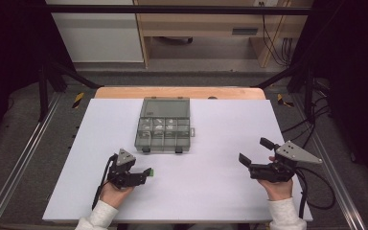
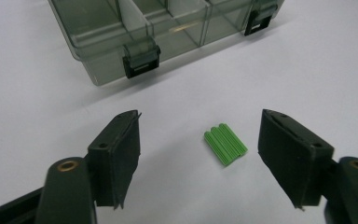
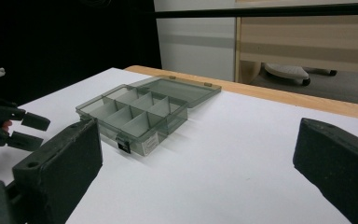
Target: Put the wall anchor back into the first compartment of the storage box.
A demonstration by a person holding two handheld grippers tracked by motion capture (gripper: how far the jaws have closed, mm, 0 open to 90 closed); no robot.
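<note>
Between the left tool's (image 2: 198, 154) wide-apart jaws lie green plugs (image 2: 225, 143); squeezing across the bundle's width should keep them together.

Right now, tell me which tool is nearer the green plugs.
Left. The left tool is open with the green plugs lying on the table between its jaws, not touching. The right tool sits far across the table, open.
</note>
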